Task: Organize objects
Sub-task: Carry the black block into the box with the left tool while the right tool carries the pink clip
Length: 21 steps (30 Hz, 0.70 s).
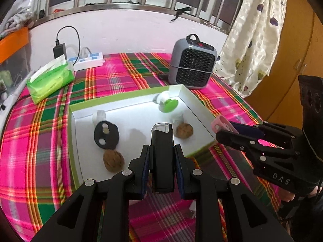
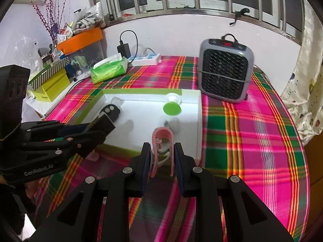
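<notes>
Above the near edge of the shallow white tray, the left hand-held gripper has its two fingers narrowed onto a black rectangular device with a clear cap. Both blue pads press its sides, and the device stands upright between them, clear cap pointing away from the camera.

Just to its right, the right hand-held gripper is closed on a pink clip. The pads pinch the clip's two pink arms; a pale inner part shows between those arms. In the left wrist view the same clip sticks out past the right fingers, beside the tray's right wall.

Tray contents, as seen:
- a black round disc with pale spots, left side;
- a brown walnut in front of the disc;
- a second walnut towards the right;
- a green-and-white round item near the far right corner;
- a small clear item behind the disc, too blurred to identify.

The tray sits on a surface covered by a pink and green plaid cloth. Behind it stand a grey fan heater, a green tissue pack and a white power strip.
</notes>
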Available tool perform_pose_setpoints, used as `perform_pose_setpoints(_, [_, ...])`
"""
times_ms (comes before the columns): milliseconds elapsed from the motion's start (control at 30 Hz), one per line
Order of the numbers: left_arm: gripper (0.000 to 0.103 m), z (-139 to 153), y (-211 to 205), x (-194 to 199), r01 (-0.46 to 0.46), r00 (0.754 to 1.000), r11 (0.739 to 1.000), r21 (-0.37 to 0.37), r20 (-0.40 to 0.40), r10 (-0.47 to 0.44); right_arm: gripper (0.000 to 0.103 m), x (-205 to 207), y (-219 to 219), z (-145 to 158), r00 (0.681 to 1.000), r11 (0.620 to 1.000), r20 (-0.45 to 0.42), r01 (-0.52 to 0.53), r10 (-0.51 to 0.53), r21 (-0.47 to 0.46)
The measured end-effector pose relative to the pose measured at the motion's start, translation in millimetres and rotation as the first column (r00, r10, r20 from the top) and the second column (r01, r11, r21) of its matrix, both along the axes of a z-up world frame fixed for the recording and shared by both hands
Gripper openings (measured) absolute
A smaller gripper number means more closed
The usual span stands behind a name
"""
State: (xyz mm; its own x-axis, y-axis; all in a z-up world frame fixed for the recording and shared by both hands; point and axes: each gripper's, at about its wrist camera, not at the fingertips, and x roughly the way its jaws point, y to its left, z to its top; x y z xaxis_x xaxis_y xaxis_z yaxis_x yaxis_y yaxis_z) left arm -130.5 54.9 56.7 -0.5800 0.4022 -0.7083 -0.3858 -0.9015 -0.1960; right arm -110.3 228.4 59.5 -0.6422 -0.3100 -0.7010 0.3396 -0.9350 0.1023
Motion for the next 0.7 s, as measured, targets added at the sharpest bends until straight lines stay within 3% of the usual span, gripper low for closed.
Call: perform_pose_setpoints(700, [0.021, -13.6, -13.0, -77.7, -0.073, 0.997, 0.997, 0.001, 0.040, 0.073, 0.024, -77.1, -26.2, -16.2, 0.998, 1.000, 0.061, -0.004, 0.005, -0.021])
